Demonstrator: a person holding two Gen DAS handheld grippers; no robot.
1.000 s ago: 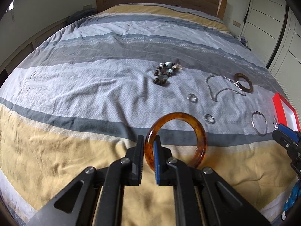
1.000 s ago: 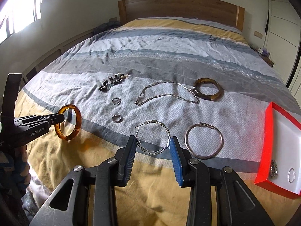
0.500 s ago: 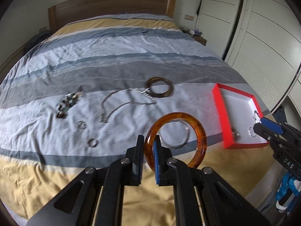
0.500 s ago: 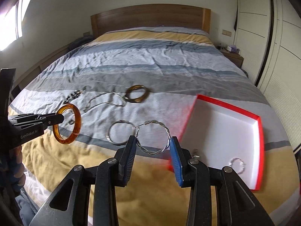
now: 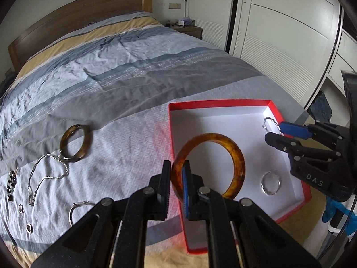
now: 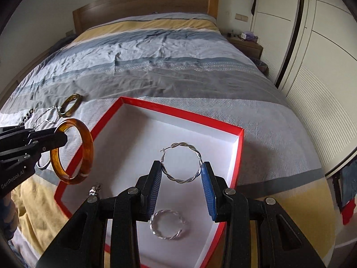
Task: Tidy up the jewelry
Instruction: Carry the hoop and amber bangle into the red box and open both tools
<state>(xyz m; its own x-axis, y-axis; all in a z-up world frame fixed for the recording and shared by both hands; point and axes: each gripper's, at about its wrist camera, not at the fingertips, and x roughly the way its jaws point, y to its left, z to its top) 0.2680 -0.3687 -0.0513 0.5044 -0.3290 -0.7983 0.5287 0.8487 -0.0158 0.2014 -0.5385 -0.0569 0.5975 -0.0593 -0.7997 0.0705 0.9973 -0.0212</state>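
Both grippers have travelled from the scattered jewelry to above the red box [image 6: 239, 147]: the left gripper [image 5: 176, 184] is clamped on the amber bangle [image 5: 236, 158], the right gripper [image 6: 181, 174] grips the twisted silver hoop [image 6: 189, 147] across its width, so next each should lower and release inside.

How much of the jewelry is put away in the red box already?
Some is. A twisted silver hoop already lies in the red box, with a small piece at its near edge. Over the box, the left gripper holds the amber bangle and the right gripper holds a matching silver hoop. On the bed: a brown bangle, chain, beads, two rings and another hoop.
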